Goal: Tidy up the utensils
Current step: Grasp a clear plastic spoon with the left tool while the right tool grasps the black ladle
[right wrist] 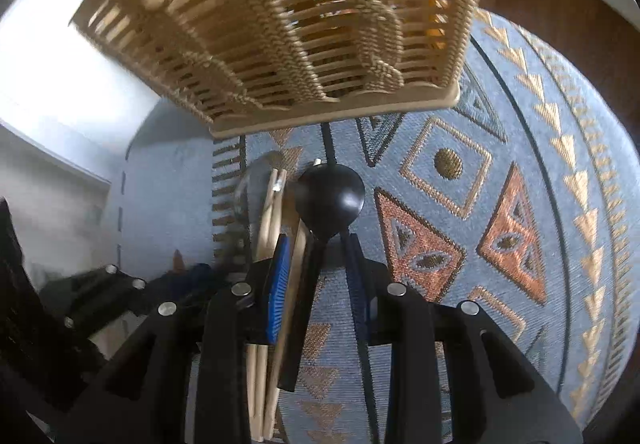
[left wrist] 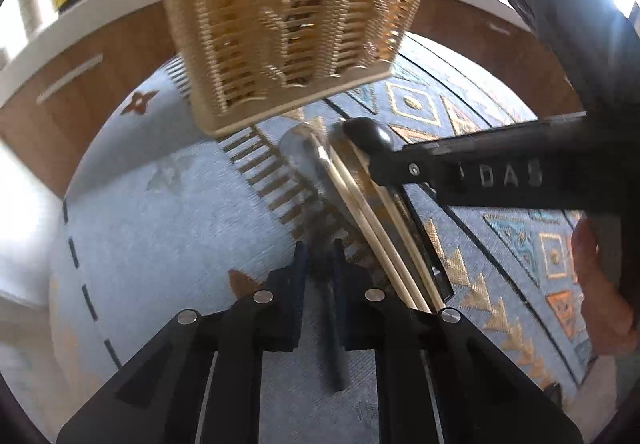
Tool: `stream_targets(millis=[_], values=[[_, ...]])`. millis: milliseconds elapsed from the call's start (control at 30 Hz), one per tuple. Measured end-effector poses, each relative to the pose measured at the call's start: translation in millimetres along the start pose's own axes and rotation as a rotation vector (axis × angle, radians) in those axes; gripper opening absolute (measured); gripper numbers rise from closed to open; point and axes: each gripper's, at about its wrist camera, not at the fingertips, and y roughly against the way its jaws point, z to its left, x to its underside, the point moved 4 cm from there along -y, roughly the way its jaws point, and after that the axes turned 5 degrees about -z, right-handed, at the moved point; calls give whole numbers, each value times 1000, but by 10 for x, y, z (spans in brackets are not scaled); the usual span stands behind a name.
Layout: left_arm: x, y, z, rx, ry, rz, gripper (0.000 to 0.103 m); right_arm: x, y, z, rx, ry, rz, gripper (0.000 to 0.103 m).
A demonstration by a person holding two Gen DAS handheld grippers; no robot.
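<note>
Black plastic makes up both grippers, each with two fingers and blue ribbed pads. In the left wrist view the left gripper points steeply down at the woven cloth, its jaws drawn nearly together on a slim dark handle that runs between the pads and out below them; which utensil that handle belongs to I cannot tell. In the right wrist view the right gripper stands with its jaws narrowly apart around the neck of one black spoon, glossy, with a rounded bowl; the handle passes between the pads, but whether they press on it I cannot tell.

Just beside the black spoon lie two pale wooden chopsticks, long and thin, side by side, and one metal spoon, dull grey with a smooth oval bowl. This bundle lies near the middle of the cloth, close under the basket's base.

The cloth is grey-blue, with gold triangles, orange diamonds and a fringe-like row of brown bars.

Beyond stands one wicker basket, tan, with slatted sides, twisted cord ribs and a flat wooden base. Farther off are brown wooden cabinet fronts under a white countertop.
</note>
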Motion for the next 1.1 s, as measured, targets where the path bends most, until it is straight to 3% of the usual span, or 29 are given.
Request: stream_targets(millis=[67,133,333,400,467,533,567,700,867,933,1067,1100], values=[[16,64,113,-8,32,-16,0,13,-24,42,43,39,-5,13],[36,116,210,-10,62,-21,0,36,-25,11,42,35,0,7],[154,284,315,8,115,-11,0,176,109,-225,87,38,9,6],[112,295,284,45,117,-29,0,254,163,-287,110,47,9,6],[18,272,259,64,107,-34,5,305,200,-324,116,50,8,6],[-94,219,255,100,107,-22,25,348,233,-352,124,59,7,6],[-126,196,235,109,97,-4,27,365,257,-371,130,66,4,6],[-205,16,173,92,40,82,27,416,354,-514,135,84,6,6],[-317,-66,96,65,-48,124,26,448,376,-621,127,97,21,6],[-325,-80,90,20,-80,127,11,452,396,-613,110,98,16,6],[-313,-69,132,29,-23,99,10,467,429,-610,73,95,9,11],[-290,-37,165,39,1,86,10,466,443,-624,69,95,6,18]])
